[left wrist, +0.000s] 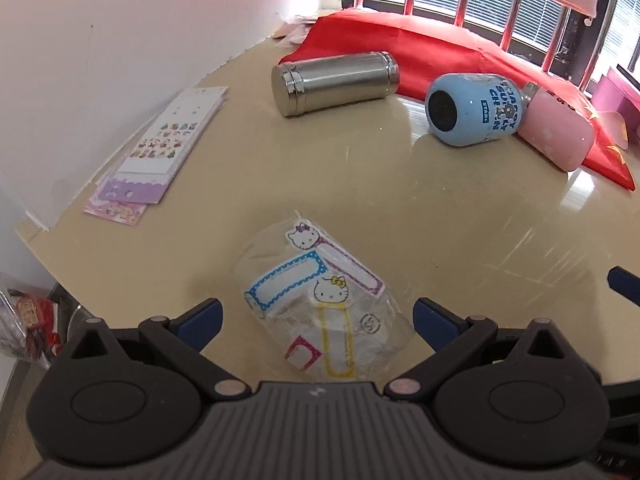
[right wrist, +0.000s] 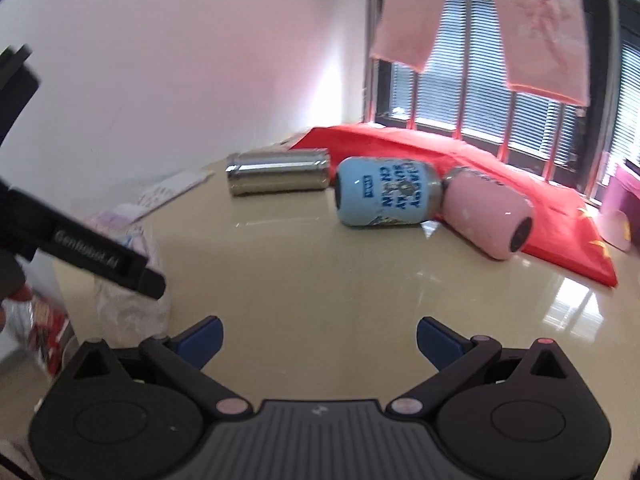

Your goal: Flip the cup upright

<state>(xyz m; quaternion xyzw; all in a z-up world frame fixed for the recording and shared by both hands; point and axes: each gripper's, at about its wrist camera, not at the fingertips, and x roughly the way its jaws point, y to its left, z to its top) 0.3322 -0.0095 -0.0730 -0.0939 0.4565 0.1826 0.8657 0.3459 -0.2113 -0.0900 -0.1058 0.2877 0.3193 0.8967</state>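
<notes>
A clear plastic cup (left wrist: 320, 300) with Hello Kitty label stickers lies on its side on the beige table (left wrist: 400, 184). My left gripper (left wrist: 318, 316) is open, its blue-tipped fingers on either side of the cup's near end, not touching it. In the right wrist view the cup (right wrist: 128, 304) shows blurred at the left, partly hidden by the left gripper's black body. My right gripper (right wrist: 320, 338) is open and empty above bare table. A blue fingertip (left wrist: 622, 284) of it shows at the right edge of the left wrist view.
A steel flask (left wrist: 334, 82), a blue mug (left wrist: 474, 110) and a pink bottle (left wrist: 556, 136) lie on their sides at the back, by a red cloth (left wrist: 440, 52). Sticker sheets (left wrist: 160, 152) lie at the left by the wall. The table edge is close at the left.
</notes>
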